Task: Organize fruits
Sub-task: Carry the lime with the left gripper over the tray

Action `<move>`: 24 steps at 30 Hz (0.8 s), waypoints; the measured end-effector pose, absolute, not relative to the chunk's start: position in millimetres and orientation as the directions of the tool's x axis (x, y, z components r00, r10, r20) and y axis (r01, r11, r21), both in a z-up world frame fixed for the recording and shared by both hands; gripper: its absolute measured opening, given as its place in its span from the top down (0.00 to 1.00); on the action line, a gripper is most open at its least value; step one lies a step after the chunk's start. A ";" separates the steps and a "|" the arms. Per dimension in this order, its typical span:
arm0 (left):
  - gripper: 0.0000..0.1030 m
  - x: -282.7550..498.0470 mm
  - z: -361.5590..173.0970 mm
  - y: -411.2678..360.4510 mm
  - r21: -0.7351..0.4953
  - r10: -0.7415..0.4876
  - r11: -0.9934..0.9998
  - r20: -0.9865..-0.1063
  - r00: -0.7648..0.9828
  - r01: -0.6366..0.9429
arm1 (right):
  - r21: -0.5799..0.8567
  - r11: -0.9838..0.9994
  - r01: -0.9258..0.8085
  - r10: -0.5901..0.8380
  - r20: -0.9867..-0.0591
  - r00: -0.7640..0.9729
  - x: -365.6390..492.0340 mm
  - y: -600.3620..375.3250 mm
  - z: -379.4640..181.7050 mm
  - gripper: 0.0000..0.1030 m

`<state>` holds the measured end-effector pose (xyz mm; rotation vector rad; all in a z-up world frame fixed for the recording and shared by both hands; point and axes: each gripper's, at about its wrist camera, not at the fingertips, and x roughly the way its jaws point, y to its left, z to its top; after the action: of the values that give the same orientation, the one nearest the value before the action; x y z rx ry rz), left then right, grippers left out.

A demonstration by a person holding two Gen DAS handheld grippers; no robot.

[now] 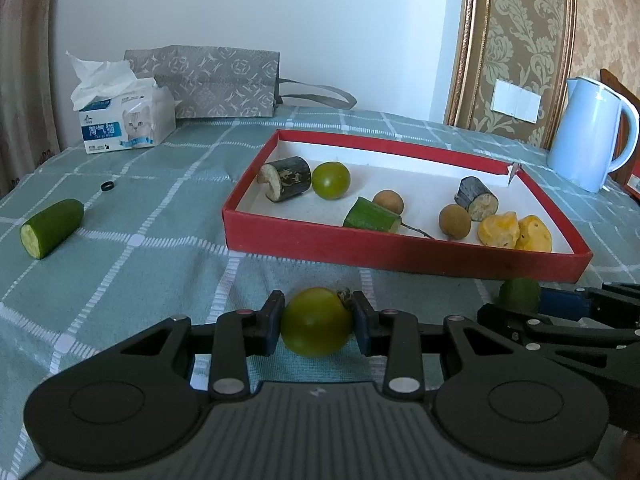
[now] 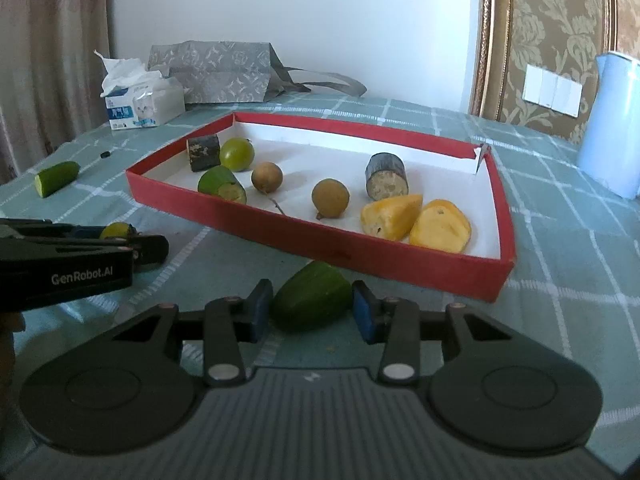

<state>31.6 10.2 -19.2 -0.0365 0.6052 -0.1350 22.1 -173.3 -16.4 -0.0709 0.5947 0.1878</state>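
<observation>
Left wrist view: a green checked cloth covers the table (image 1: 160,216) by a white wall; the left tool (image 1: 318,322) pinches a green plum (image 1: 316,322). The red tray (image 1: 400,248) holds eight pieces.

Right wrist view: the right tool (image 2: 310,312) brackets a cucumber chunk (image 2: 312,300) — whether it touches the pads is unclear.

Both fisheye views sit low over the surface (image 1: 120,208), tilted down, facing the red tray (image 1: 400,248) at 12 o'clock. The left view stands further left; both share tray, tissue box (image 2: 140,108) and wall.
</observation>
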 end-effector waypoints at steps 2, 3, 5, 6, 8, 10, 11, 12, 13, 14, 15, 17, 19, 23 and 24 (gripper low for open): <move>0.66 31.5 -19.0 10.3 -0.076 -0.138 0.990 -0.564 0.814 0.116 | -0.019 0.982 -0.190 0.147 -0.557 0.817 20.1 -174.0 -16.6 0.61; 0.66 31.5 -19.0 10.1 -0.075 -0.138 0.990 -0.564 0.814 0.116 | -0.019 0.982 -0.189 0.147 -0.553 0.820 19.1 -174.4 -16.0 0.61; 0.66 31.5 -19.3 10.0 -0.069 -0.137 0.991 -0.564 0.815 0.119 | -0.020 0.982 -0.188 0.147 -0.539 0.829 16.3 -175.0 -14.0 0.61; 0.66 31.3 -19.4 9.3 -0.063 -0.135 0.991 -0.563 0.815 0.121 | -0.025 0.982 -0.188 0.147 -0.531 0.834 14.4 -175.0 -12.9 0.61; 0.66 31.0 -19.6 7.8 -0.051 -0.130 0.991 -0.562 0.817 0.122 | -0.033 0.981 -0.189 0.144 -0.522 0.841 11.1 -174.8 -12.0 0.61; 0.66 30.4 -19.3 7.4 -0.049 -0.129 0.991 -0.561 0.818 0.123 | -0.030 0.980 -0.195 0.152 -0.517 0.842 8.5 -176.2 -11.2 0.61; 0.66 29.8 -18.8 8.0 -0.053 -0.132 0.991 -0.558 0.819 0.124 | -0.029 0.980 -0.195 0.153 -0.513 0.845 7.0 -176.8 -10.5 0.61; 0.66 29.3 -17.9 8.6 -0.063 -0.142 0.990 -0.553 0.821 0.129 | -0.030 0.980 -0.195 0.153 -0.507 0.848 5.7 -177.7 -9.8 0.61; 0.66 28.8 -17.0 8.9 -0.071 -0.154 0.988 -0.548 0.822 0.138 | -0.028 0.981 -0.194 0.154 -0.502 0.851 4.6 -178.5 -9.1 0.61; 0.66 28.1 -16.4 8.6 -0.073 -0.159 0.987 -0.545 0.823 0.142 | -0.024 0.981 -0.193 0.156 -0.498 0.853 3.7 -179.5 -8.2 0.61; 0.66 26.7 -15.5 7.9 -0.069 -0.159 0.987 -0.540 0.827 0.145 | -0.018 0.981 -0.194 0.160 -0.494 0.854 3.0 -180.6 -7.2 0.61; 0.66 23.3 -13.2 5.5 -0.043 -0.150 0.988 -0.523 0.839 0.149 | -0.010 0.980 -0.197 0.167 -0.489 0.856 1.6 -182.1 -5.8 0.61; 0.66 22.3 -10.4 4.2 -0.036 -0.145 0.988 -0.518 0.843 0.148 | 0.000 0.980 -0.201 0.176 -0.482 0.858 -0.8 -183.1 -4.3 0.61; 0.66 27.1 -3.7 0.6 -0.050 -0.166 0.985 -0.523 0.836 0.164 | -0.001 0.979 -0.202 0.178 -0.468 0.866 -3.9 -183.5 -2.1 0.61; 0.66 29.8 -0.6 -1.6 -0.049 -0.171 0.984 -0.522 0.836 0.171 | 0.001 0.979 -0.205 0.181 -0.468 0.865 -4.5 -183.2 -2.1 0.61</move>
<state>29.8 -1.6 -0.6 -0.0002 0.5525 -0.1806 -4.5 -183.2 -2.1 -0.0497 0.4849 0.2025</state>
